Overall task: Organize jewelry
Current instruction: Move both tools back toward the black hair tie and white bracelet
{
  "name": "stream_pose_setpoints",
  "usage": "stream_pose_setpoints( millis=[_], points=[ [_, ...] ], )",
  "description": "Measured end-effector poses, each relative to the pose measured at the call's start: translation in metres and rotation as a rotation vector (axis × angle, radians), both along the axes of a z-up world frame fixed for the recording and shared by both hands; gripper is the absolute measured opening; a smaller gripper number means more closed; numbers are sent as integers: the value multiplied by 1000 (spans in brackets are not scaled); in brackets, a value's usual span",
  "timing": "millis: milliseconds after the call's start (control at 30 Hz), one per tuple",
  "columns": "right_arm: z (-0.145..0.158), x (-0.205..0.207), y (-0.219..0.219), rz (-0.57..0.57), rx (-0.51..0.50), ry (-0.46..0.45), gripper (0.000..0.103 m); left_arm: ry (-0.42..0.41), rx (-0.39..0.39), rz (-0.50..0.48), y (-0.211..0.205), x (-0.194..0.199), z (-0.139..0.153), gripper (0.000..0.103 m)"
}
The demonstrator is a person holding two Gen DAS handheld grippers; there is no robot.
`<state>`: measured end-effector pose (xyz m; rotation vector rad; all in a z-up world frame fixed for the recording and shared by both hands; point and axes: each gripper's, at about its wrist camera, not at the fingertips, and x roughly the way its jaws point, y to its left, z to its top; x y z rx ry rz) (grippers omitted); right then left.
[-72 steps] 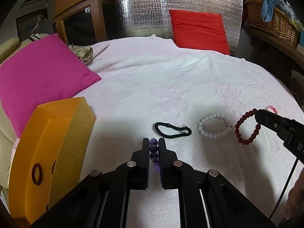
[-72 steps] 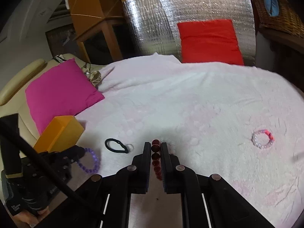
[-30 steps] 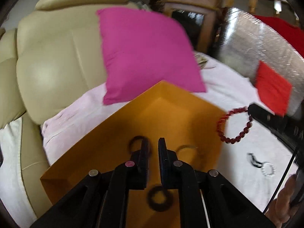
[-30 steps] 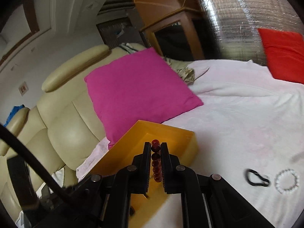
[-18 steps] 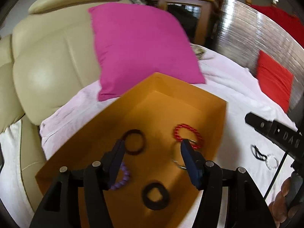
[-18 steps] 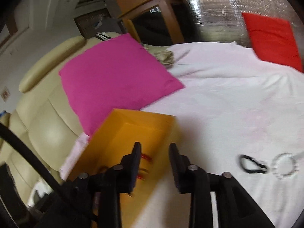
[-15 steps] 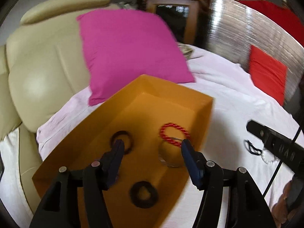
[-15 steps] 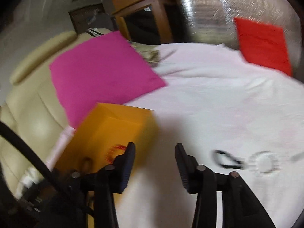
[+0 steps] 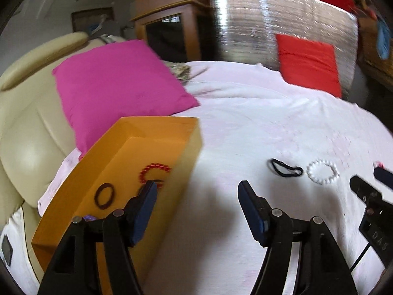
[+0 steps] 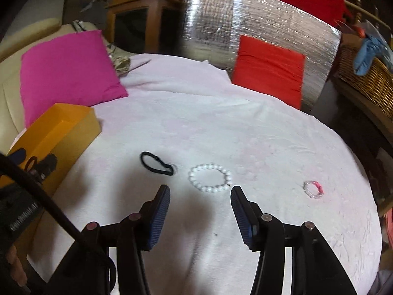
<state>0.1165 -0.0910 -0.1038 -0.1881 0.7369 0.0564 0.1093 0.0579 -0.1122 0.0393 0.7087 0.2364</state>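
Nearest in the left wrist view, the left gripper has its two black arms with ribbed blue pads spread wide; its jaws have just been opening and nothing lies between them. The right gripper in its own view is likewise parted, jaws just opened further, gripping nothing, only pale cloth beneath.

At nine o'clock from the left gripper sits one open rectangular orange box with smooth, flat walls. Inside it, four pieces show: one dark brown ring-shaped band, one round red beaded bracelet, a thin grey ring partly hidden behind the left pad, and a sliver of purple beads at the near edge.

On the soft, faintly embossed white bedspread, three pieces lie in a row just beyond the right gripper: one thin black elastic hair tie, bent into a lopsided loop, at eleven o'clock; one round bracelet of glossy white beads at twelve; one small pink-and-clear beaded bracelet, well apart at two o'clock.

Farther off, one square magenta fabric pillow leans on a cream padded leather headboard at ten o'clock. One flat red cushion rests against a quilted silver foil panel at one o'clock. One woven wicker basket stands at two o'clock.
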Motion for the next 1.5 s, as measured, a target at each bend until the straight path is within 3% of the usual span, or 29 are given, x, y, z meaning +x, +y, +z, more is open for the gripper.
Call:
stream_pose_setpoints(
  millis=[400,800,1500],
  points=[
    [4,-5,-34,-20,12,-23,58,68,43,-77,-56,16,-19,69],
    [7,-7,-72,-84,33,-27,58,76,75,-124,-90,20,-24,69],
    [11,-9,-86,-101,38,-37,58,90,74,-158,-108,23,-27,69]
  ],
)
